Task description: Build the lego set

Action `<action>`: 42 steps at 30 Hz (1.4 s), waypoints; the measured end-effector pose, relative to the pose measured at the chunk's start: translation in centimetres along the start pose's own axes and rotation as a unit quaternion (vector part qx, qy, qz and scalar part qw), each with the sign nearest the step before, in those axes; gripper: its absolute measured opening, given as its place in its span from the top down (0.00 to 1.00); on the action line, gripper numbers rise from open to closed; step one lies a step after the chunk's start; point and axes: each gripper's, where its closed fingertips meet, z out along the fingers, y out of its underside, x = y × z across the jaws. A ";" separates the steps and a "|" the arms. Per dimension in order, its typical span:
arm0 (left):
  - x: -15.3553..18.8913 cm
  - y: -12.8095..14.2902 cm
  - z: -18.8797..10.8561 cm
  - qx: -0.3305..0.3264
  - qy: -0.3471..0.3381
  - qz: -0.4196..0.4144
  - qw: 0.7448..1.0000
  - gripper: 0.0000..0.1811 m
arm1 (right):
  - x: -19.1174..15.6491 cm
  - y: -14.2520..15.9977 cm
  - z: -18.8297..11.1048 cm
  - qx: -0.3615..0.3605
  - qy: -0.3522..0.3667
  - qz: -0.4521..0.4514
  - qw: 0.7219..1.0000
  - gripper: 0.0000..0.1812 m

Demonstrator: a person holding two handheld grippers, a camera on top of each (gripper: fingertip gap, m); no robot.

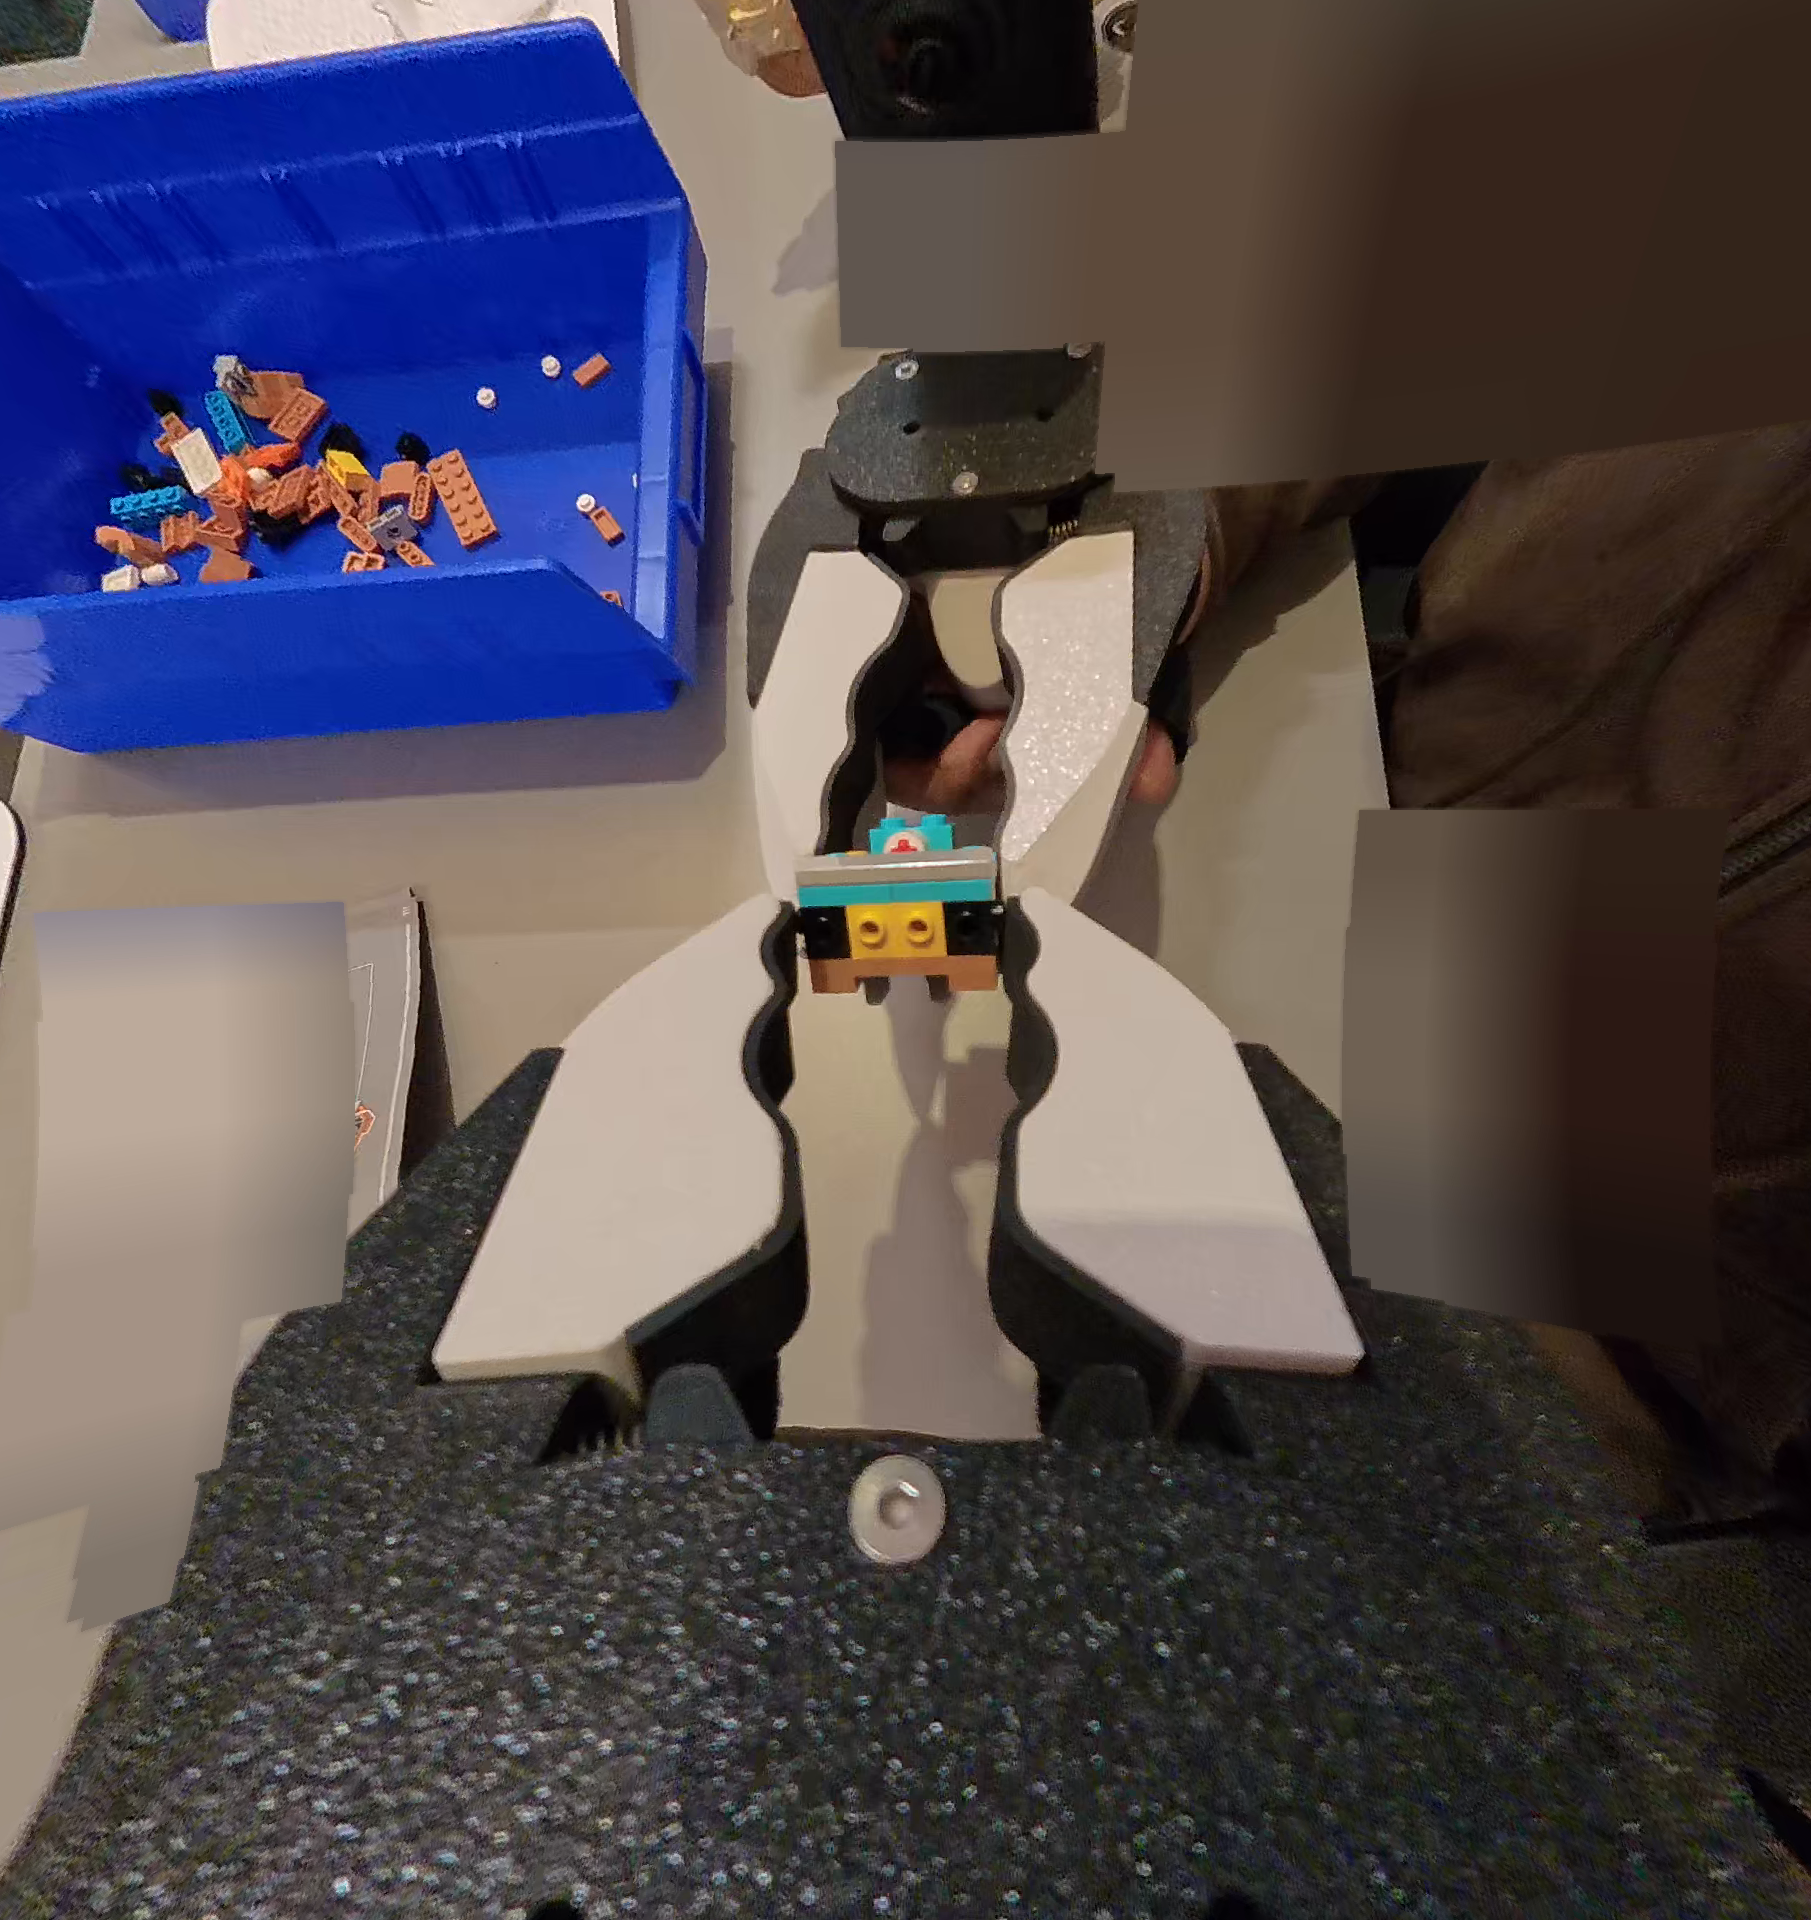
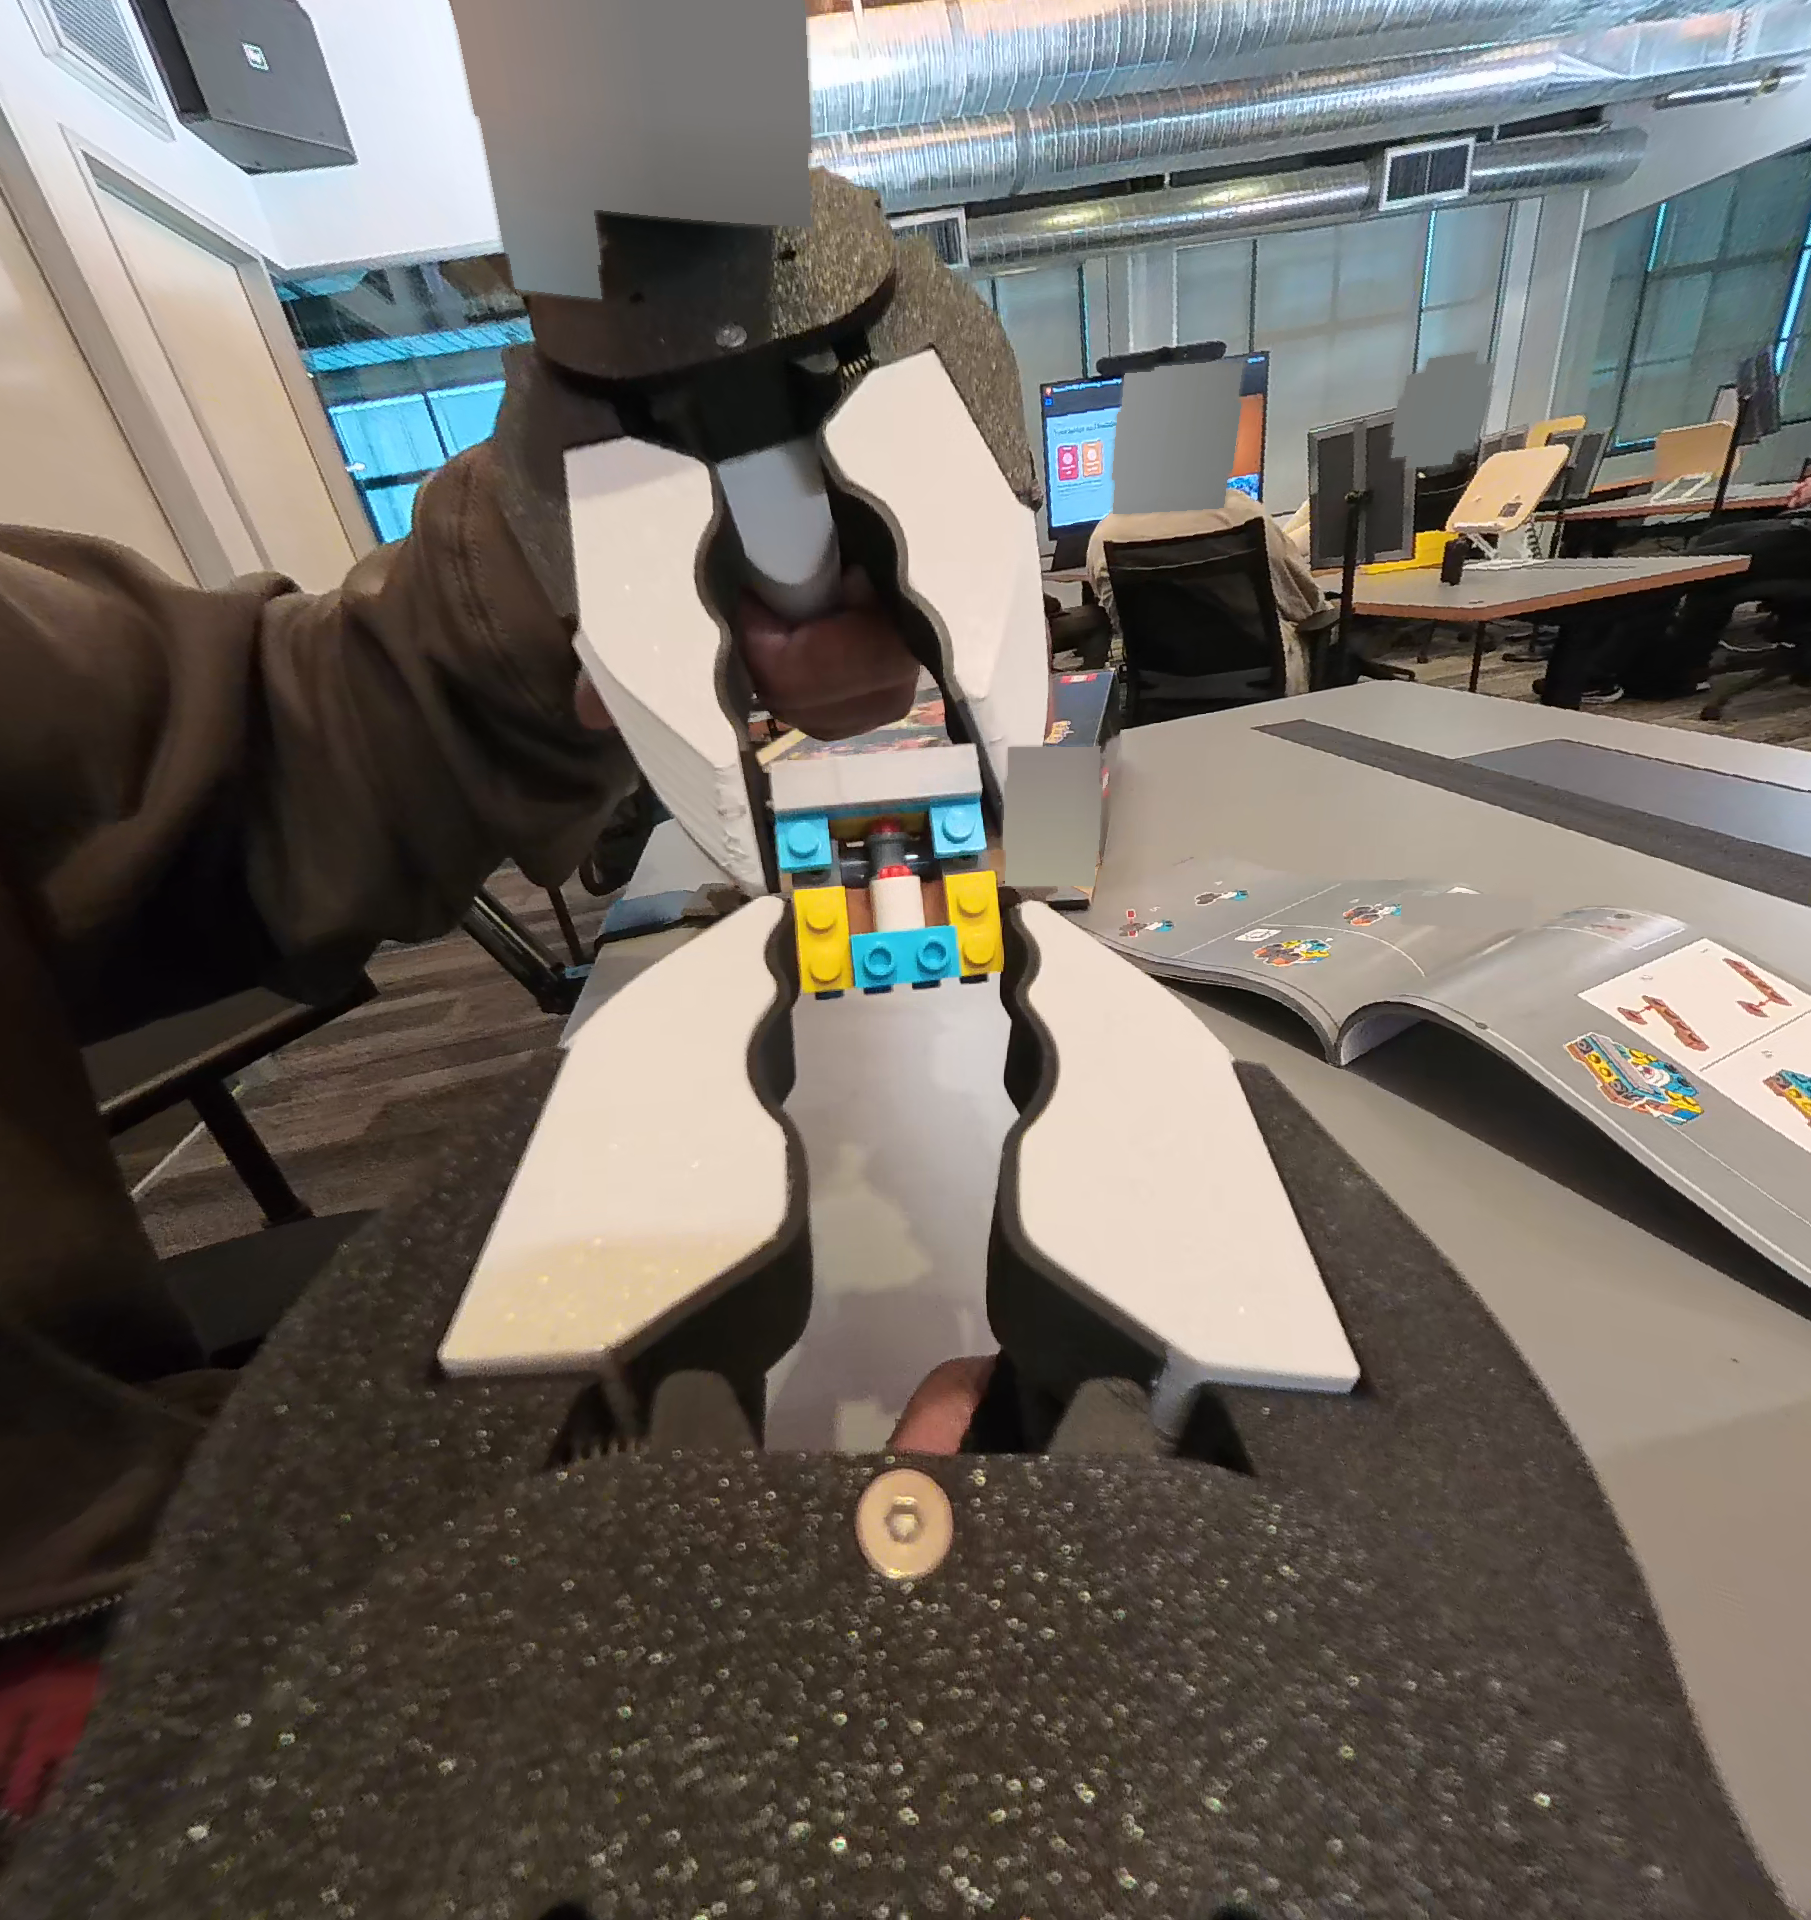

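A small lego model of yellow, teal, black, brown and grey bricks is held in the air between both grippers. My left gripper reaches in from below in its own view and is shut on the model's yellow and black part. My right gripper comes from the opposite side, its fingertips flanking the teal and grey end. In the right wrist view my right gripper is shut on the model at its yellow bricks. The left gripper meets it from above.
A blue bin holds several loose bricks at the table's left. An open instruction booklet lies on the grey table to the right. A lego box stands behind the model. A person's sleeve is at the left. Left and right tips are no more than a few centimetres apart.
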 end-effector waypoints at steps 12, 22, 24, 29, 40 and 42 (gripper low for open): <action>0.1 -0.4 0.0 0.000 0.009 -0.016 1.000 0.79 | -0.2 -0.3 -0.1 0.014 -0.011 0.011 1.000 0.79; -0.1 -0.8 -0.1 0.013 0.003 -0.024 1.000 0.77 | -0.2 -0.7 -0.3 0.027 -0.012 0.016 0.999 0.79; -0.1 -0.9 -0.1 0.014 0.003 -0.025 1.000 0.77 | -0.2 -0.8 -0.3 0.029 -0.012 0.017 0.999 0.79; 0.0 -0.9 -0.1 0.016 0.005 -0.022 1.000 0.76 | -0.1 -0.9 -0.3 0.029 -0.004 0.015 0.999 0.79; -0.8 -1.0 -1.4 0.054 -0.002 -0.033 0.998 0.75 | 0.2 -1.0 -0.3 0.021 0.020 0.010 1.000 0.79; -0.8 -1.0 -1.7 0.059 0.002 -0.033 0.998 0.75 | 0.3 -0.9 -0.3 0.016 0.029 0.007 0.999 0.79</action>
